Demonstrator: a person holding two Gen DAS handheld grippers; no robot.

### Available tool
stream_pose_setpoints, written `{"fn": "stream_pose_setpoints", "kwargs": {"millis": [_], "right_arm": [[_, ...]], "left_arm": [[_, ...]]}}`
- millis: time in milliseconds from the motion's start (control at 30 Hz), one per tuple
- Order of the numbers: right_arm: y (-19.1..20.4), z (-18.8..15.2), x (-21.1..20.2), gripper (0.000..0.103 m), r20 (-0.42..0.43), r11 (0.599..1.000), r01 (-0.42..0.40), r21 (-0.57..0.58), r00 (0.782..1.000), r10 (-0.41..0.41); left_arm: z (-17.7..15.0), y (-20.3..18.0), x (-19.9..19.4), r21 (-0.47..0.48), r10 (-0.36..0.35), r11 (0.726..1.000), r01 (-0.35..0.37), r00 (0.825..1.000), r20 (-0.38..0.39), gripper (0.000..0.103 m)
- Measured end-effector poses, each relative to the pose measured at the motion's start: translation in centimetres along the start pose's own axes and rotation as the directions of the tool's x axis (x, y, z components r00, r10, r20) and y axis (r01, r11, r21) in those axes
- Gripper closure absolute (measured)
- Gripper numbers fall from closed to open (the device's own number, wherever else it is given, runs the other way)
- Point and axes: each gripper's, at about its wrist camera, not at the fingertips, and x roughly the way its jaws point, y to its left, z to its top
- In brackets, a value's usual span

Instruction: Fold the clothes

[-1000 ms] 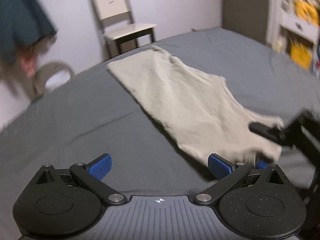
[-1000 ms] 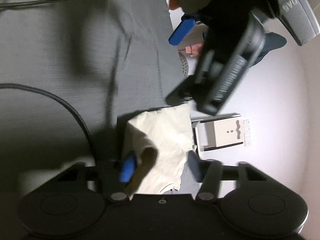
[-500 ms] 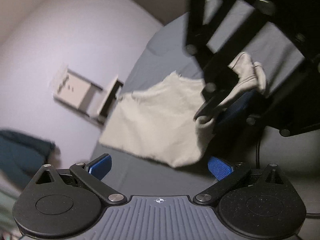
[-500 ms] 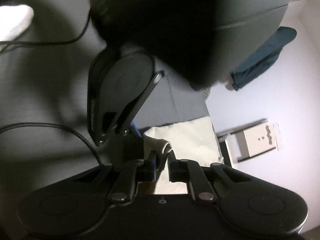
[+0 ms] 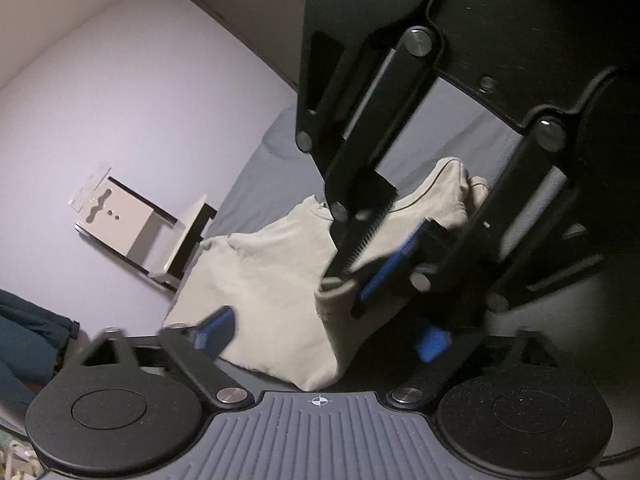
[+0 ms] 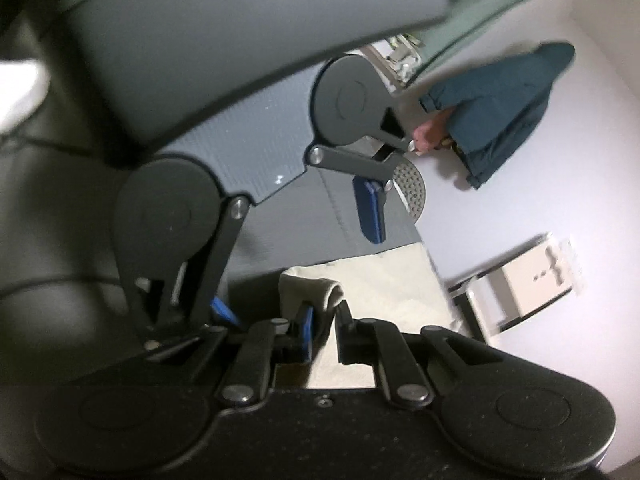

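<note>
The right gripper is clamped on a bunched fold of the beige shirt, its blue-padded fingers pressed close together with the cloth squeezed between them. From the left wrist camera the same tool fills the upper right of the view, its black linkage reaching down to the pinched hem, which is lifted off the grey bed. The rest of the shirt trails away from the pinch toward the far edge of the bed, partly flat on the sheet and partly draped upward to the grip.

The left gripper stands wide open. Its blue pads sit well apart, one on each side of the hanging fold, and the lowest corner of the shirt drops into the gap between them, just in front of the tool's ribbed grey body. Whether either pad touches the cloth cannot be told; the left pad is blurred.

The two tools are very close together, facing each other across the lifted hem. Beyond the bed's far edge a pale chair stands against the wall, and a dark teal garment hangs on the wall to one side.
</note>
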Motion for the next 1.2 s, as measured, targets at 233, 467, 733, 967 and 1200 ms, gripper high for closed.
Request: {"fn": "stream_pose_setpoints", "kwargs": {"millis": [233,467,733,967,1200], "right_arm": [[0.2,0.4,0.0,0.092,0.012,1.000,0.014,-0.019,1.000,-0.013],[0.0,0.3,1.8,0.077,0.001,0.999,0.029,-0.032,1.000,-0.029],[-0.4,-0.1,4.4,0.021,-0.119,0.994,0.062,-0.087,0.990,-0.073],[0.1,-0.5,7.9,0.023,-0.279,0.974,0.101,-0.202,0.948,-0.156],[-0.6,-0.8,10.9,0.052,-0.324,0.963,0.103,-0.247,0.928,-0.183]], "left_arm": [[-0.2,-0.4,0.9,0.005,-0.038,0.999,0.038,0.998,-0.044,0.093],[-0.4,0.8,0.9,-0.155,-0.085,0.985,0.077,0.995,-0.044,0.101],[-1.2,2.3,0.1,-0.296,-0.089,0.952,0.083,0.996,-0.007,0.101],[-2.1,3.1,0.2,-0.340,-0.098,0.936,0.092,0.995,0.000,0.101],[-2.9,4.6,0.8,-0.407,-0.106,0.908,0.101,0.994,0.009,0.101]]}}
